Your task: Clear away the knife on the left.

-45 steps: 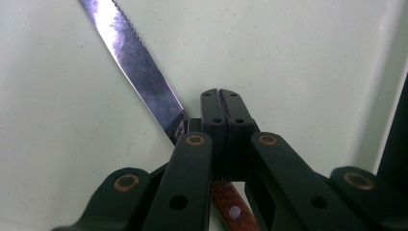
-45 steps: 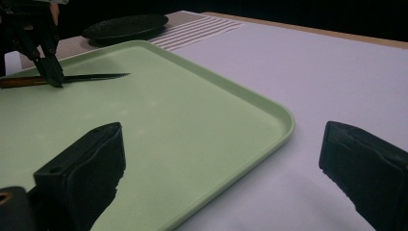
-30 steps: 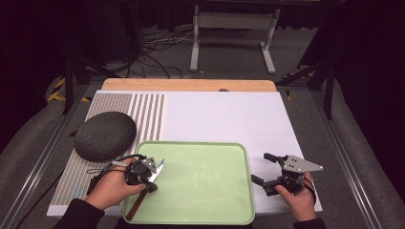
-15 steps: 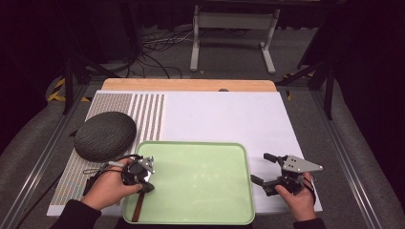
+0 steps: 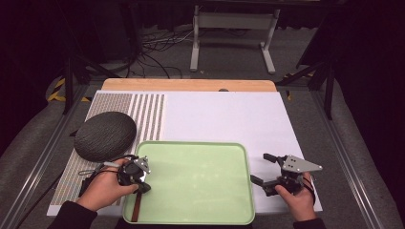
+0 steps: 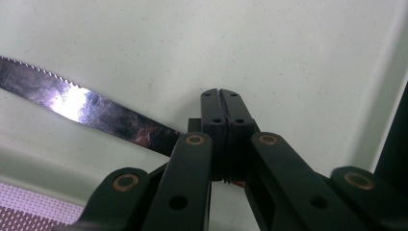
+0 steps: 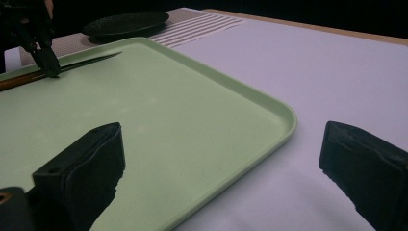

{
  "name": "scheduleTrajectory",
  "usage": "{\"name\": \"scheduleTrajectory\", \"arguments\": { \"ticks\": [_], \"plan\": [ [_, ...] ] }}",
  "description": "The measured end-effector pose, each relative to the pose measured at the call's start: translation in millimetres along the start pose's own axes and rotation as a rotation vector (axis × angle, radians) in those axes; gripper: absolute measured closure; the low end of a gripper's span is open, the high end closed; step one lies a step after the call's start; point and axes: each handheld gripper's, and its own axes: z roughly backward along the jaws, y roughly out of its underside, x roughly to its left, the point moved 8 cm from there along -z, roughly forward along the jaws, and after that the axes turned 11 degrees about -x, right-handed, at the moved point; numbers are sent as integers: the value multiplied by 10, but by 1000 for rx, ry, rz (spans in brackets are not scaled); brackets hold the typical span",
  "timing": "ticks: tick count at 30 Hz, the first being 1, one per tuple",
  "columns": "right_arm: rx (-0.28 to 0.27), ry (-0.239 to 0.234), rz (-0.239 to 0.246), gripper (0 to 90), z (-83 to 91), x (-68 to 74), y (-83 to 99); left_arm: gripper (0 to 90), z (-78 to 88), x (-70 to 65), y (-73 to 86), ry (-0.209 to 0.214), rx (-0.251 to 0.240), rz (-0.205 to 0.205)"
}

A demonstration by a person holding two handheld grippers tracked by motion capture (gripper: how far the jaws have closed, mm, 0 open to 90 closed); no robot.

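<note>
Two grippers at the green tray (image 5: 191, 181): left gripper (image 6: 223, 108) jaws pressed together, clamped on the serrated knife (image 6: 86, 108) near the blade-handle joint; knife lies flat along the tray's left edge. Right gripper (image 5: 270, 171) jaws wide apart, holding nothing, just beside the tray's right rim.

in the left gripper view the knife (image 6: 86, 113) runs out past the left edge, so its tip is cut off, and its handle end is hidden under the left gripper (image 6: 222, 103) (the closed jaws cover the place where they meet it). in the high view the blade is hidden beneath the person's left hand (image 5: 102, 188). the tray (image 7: 202, 120) is cut off at the bottom of the right gripper view.
</note>
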Motion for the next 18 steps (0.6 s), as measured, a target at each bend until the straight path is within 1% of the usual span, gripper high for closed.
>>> {"name": "scheduleTrajectory", "arguments": {
  "ticks": [5,11,18],
  "plan": [
    [0,0,-1,30,-2,0,1,898,11,4,20,-4,-5,8],
    [0,-1,-1,30,0,0,1,896,19,13,29,-4,0,5],
    [1,-2,-2,30,-4,2,3,883,24,12,31,-9,1,11]
  ]
}}
